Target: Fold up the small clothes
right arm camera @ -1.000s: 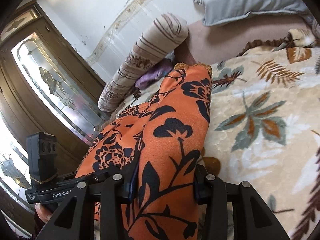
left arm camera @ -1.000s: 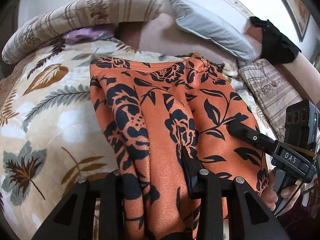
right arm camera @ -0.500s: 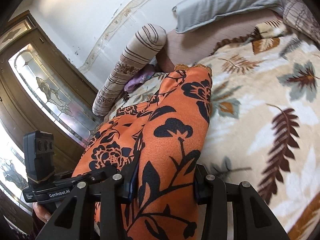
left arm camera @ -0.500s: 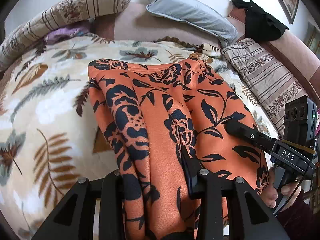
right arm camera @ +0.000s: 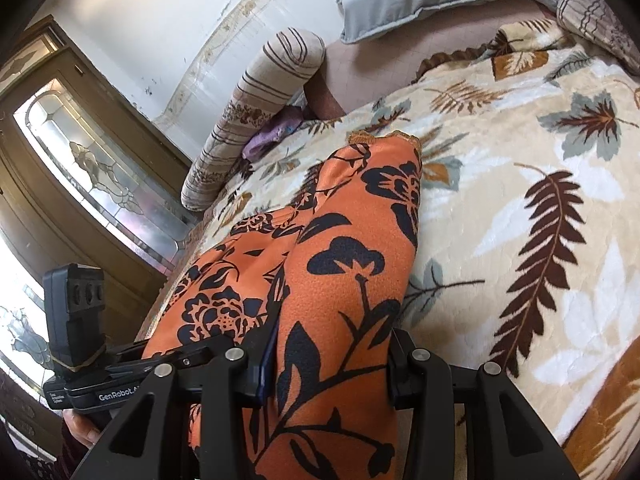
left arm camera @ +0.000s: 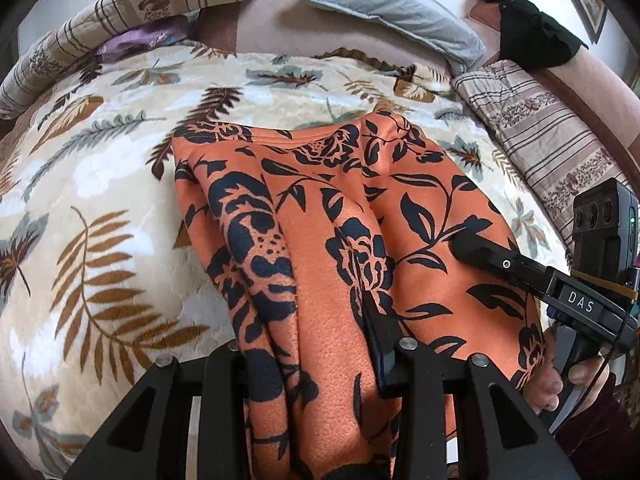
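Note:
An orange garment with black flowers (left arm camera: pixel 320 216) hangs between both grippers over the leaf-patterned blanket (left arm camera: pixel 100 200). My left gripper (left arm camera: pixel 316 360) is shut on its near edge, cloth bunched between the fingers. My right gripper (right arm camera: pixel 328 356) is shut on the other near corner of the garment (right arm camera: pixel 352 248). The right gripper also shows in the left wrist view (left arm camera: pixel 500 264), at the garment's right side. The left gripper shows in the right wrist view (right arm camera: pixel 132 376), low left. The garment's far hem touches the blanket.
A striped bolster (left arm camera: pixel 132 12) and a grey pillow (left arm camera: pixel 392 12) lie at the head of the bed. A striped folded cloth (left arm camera: pixel 540 132) and a black cloth (left arm camera: pixel 524 28) sit at the right. A purple item (left arm camera: pixel 136 40) lies by the bolster. A glass-panelled door (right arm camera: pixel 92 172) stands left.
Both grippers have pulled back with the garment. Its far hem has slid toward me across the blanket, uncovering more blanket near the pillows.

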Demonstrator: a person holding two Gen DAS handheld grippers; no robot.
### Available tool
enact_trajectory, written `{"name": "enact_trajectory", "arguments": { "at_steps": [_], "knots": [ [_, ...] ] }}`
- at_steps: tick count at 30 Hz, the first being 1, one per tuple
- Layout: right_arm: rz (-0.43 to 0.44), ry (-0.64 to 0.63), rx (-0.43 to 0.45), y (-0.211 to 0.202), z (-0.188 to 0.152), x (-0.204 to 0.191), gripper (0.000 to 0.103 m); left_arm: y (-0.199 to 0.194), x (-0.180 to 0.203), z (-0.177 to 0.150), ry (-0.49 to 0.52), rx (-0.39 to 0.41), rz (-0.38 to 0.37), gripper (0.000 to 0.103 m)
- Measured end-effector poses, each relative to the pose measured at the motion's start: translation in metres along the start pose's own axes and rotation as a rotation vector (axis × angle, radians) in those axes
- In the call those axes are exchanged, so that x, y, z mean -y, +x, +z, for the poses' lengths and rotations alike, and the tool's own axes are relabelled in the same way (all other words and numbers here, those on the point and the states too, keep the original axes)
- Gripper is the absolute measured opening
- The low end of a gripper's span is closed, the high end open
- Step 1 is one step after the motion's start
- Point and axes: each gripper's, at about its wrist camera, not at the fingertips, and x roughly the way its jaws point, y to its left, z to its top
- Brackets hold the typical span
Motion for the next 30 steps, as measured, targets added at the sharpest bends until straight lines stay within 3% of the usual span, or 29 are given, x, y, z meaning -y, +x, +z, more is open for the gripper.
{"name": "enact_trajectory", "arguments": {
  "at_steps": [17, 22, 30],
  "knots": [
    [-0.029, 0.038, -0.040, 0.013, -0.011, 0.017, 0.044, 0.014, -0.008, -0.007, -0.010, -0.029, 0.014, 0.043],
    [-0.035, 0.059, -0.042, 0.014, -0.014, 0.020, 0.045, 0.016, -0.009, -0.008, -0.002, -0.024, 0.028, 0.050],
    [-0.068, 0.103, -0.038, 0.015, -0.020, 0.024, 0.056, 0.013, -0.007, -0.012, 0.028, -0.005, 0.101, 0.068]
  ]
}}
